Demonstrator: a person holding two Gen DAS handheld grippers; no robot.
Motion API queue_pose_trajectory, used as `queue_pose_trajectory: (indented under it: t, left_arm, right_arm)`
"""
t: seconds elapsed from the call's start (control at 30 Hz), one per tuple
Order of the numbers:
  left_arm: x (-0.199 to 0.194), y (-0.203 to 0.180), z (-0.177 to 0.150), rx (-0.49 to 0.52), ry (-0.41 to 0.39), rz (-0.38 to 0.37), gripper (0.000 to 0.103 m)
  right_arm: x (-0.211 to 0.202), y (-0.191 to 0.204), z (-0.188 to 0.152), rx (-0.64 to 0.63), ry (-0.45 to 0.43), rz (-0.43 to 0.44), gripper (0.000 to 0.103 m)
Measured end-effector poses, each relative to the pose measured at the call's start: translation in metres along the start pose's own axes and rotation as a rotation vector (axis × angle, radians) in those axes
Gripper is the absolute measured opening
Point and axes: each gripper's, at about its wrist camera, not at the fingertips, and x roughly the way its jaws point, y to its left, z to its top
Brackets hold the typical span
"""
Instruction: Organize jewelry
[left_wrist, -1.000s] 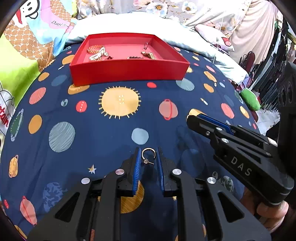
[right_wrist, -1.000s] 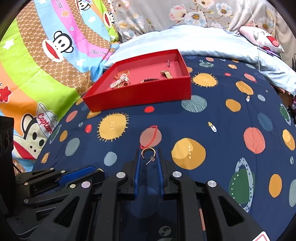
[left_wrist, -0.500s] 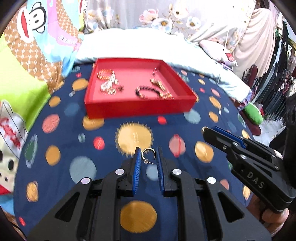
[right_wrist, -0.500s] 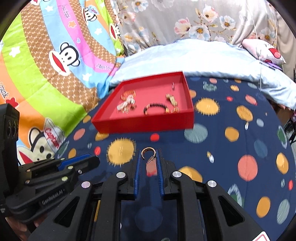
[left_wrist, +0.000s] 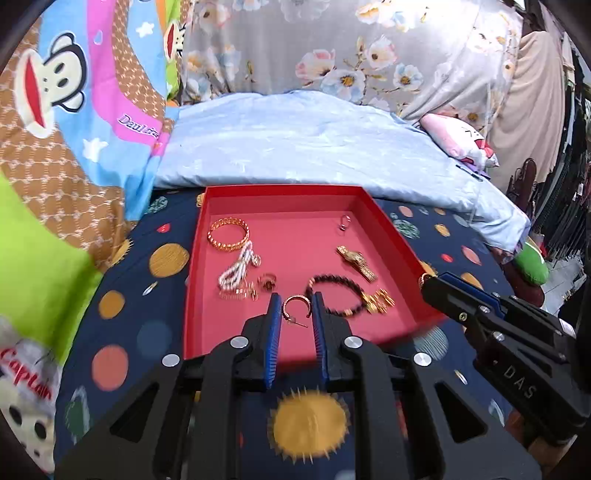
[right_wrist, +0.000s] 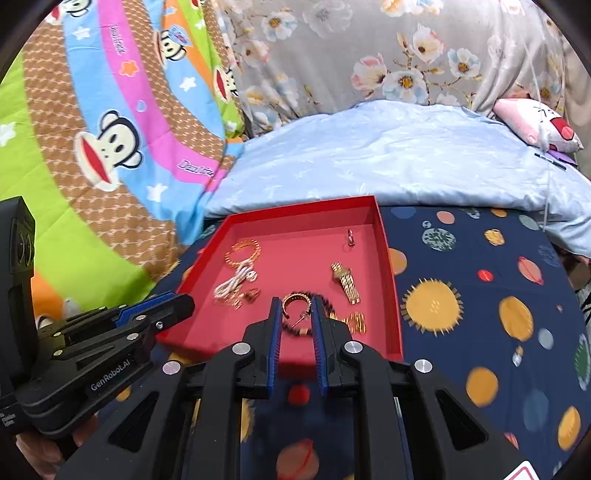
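I have two hoop earrings, one per gripper: left gripper (left_wrist: 296, 308) nearly closed, clamping one hoop earring (left_wrist: 295, 308); right gripper (right_wrist: 295, 310) likewise clamping the second (right_wrist: 296, 304). Both hang above one red tray (left_wrist: 280, 197).

Jewelry (left_wrist: 236, 266) in tray (left_wrist: 192, 280), on bedspread (left_wrist: 122, 332)

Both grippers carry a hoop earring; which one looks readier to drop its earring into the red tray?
Left, narrowly: the left gripper holds its hoop earring over the red tray, while the right gripper comes in at the near corner.
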Motion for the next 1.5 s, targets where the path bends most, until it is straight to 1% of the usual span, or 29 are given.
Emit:
queue_pose_trajectory:
  t: [0.1,0.13,0.17,0.2,0.23,0.3,0.37,0.47,0.53,0.73,0.83,0.93,1.07,1.13,1.3,1.4,1.5]
  left_arm:
    - [0.028,0.006,0.005,-0.004,0.019,0.021,0.017]
    - [0.038,0.007,0.005,-0.009,0.038,0.036,0.017]
    - [0.043,0.009,0.005,-0.016,0.051,0.048,0.027]
    - [0.049,0.011,0.004,-0.026,0.059,0.063,0.044]
    - [0.049,0.013,0.004,-0.039,0.052,0.087,0.05]
    - [0.041,0.015,0.005,-0.045,0.002,0.108,0.062]
    - [0.034,0.016,0.005,-0.041,-0.022,0.117,0.063]
    - [0.025,0.013,0.0,-0.034,-0.018,0.106,0.062]
    - [0.018,0.01,-0.007,-0.025,-0.017,0.111,0.062]
    - [-0.003,0.005,-0.026,-0.025,0.005,0.093,0.062]
    - [-0.011,0.001,-0.038,-0.028,0.027,0.088,0.062]
    - [-0.016,-0.001,-0.048,-0.032,0.046,0.091,0.062]
    - [-0.019,-0.005,-0.059,-0.03,0.072,0.106,0.063]
    - [-0.02,-0.006,-0.063,-0.037,0.078,0.117,0.068]
    - [-0.022,-0.004,-0.071,-0.05,0.072,0.162,0.083]
    - [-0.023,-0.004,-0.076,-0.046,0.064,0.185,0.085]
    - [-0.021,-0.005,-0.081,-0.035,0.058,0.218,0.088]
  right_arm:
    - [0.026,-0.001,0.002,-0.005,0.043,0.002,0.016]
    - [0.035,-0.001,0.001,-0.008,0.057,-0.017,0.016]
    - [0.039,-0.001,0.0,-0.006,0.054,-0.033,0.018]
    - [0.041,-0.002,-0.001,-0.003,0.05,-0.046,0.021]
    - [0.04,-0.002,-0.001,0.002,0.045,-0.051,0.025]
    - [0.036,-0.002,-0.001,0.013,0.024,-0.056,0.046]
    - [0.028,-0.001,-0.002,0.019,0.003,-0.055,0.049]
    - [0.018,0.005,-0.002,0.006,-0.01,-0.046,0.049]
    - [0.009,0.009,-0.005,-0.004,-0.015,-0.048,0.049]
    - [-0.014,0.012,-0.026,0.018,0.003,-0.039,0.05]
    - [-0.024,0.011,-0.04,0.039,0.016,-0.045,0.053]
    - [-0.033,0.009,-0.053,0.058,0.028,-0.053,0.058]
    - [-0.04,0.007,-0.064,0.063,0.033,-0.088,0.064]
    - [-0.044,0.006,-0.068,0.063,0.03,-0.103,0.065]
    - [-0.051,0.005,-0.077,0.053,0.015,-0.156,0.073]
    - [-0.052,0.004,-0.082,0.047,0.006,-0.181,0.076]
    - [-0.049,0.003,-0.088,0.046,0.007,-0.193,0.076]
